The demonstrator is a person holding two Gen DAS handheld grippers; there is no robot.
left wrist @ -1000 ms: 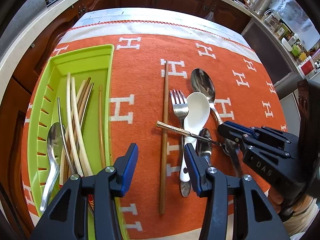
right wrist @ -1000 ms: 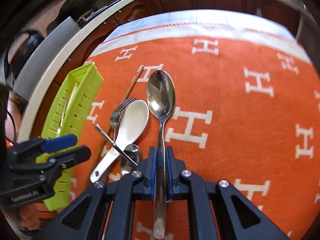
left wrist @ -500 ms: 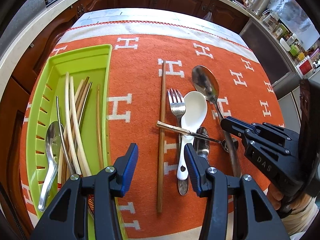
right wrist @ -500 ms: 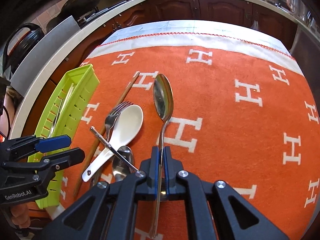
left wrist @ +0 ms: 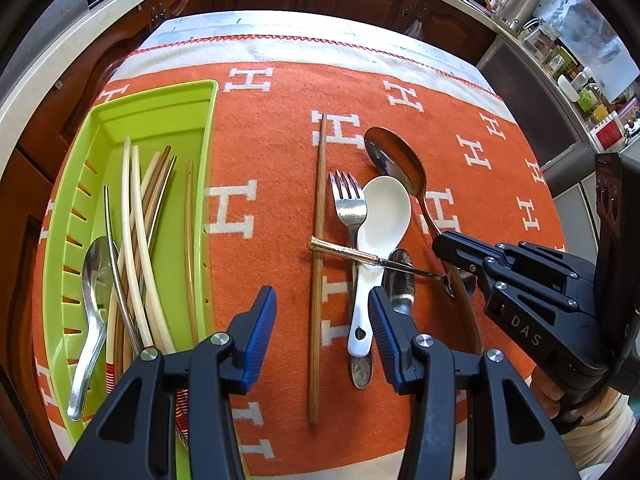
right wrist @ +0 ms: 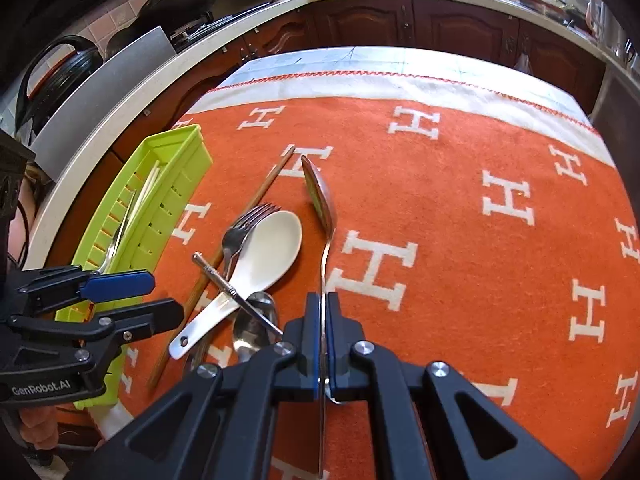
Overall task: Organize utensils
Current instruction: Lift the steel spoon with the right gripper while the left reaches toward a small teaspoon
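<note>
the right tongs [right wrist: 322, 344] pinch the handle of a large steel spoon [right wrist: 319, 196], its bowl tilted on edge over the orange cloth [right wrist: 460, 208]. the left tongs [left wrist: 322, 324] hang spread above a brown chopstick [left wrist: 319, 264], beside the white spoon [left wrist: 382, 236] and fork [left wrist: 349, 204]. the green tray [left wrist: 172, 120] holds chopsticks and 1 spoon at left.

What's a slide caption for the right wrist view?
Right gripper clamps a large metal spoon above the orange cloth, green tray at left.

Orange H-patterned cloth [left wrist: 276, 152] under green tray [left wrist: 160, 104], wooden chopstick [left wrist: 318, 264], fork [left wrist: 348, 204].
</note>
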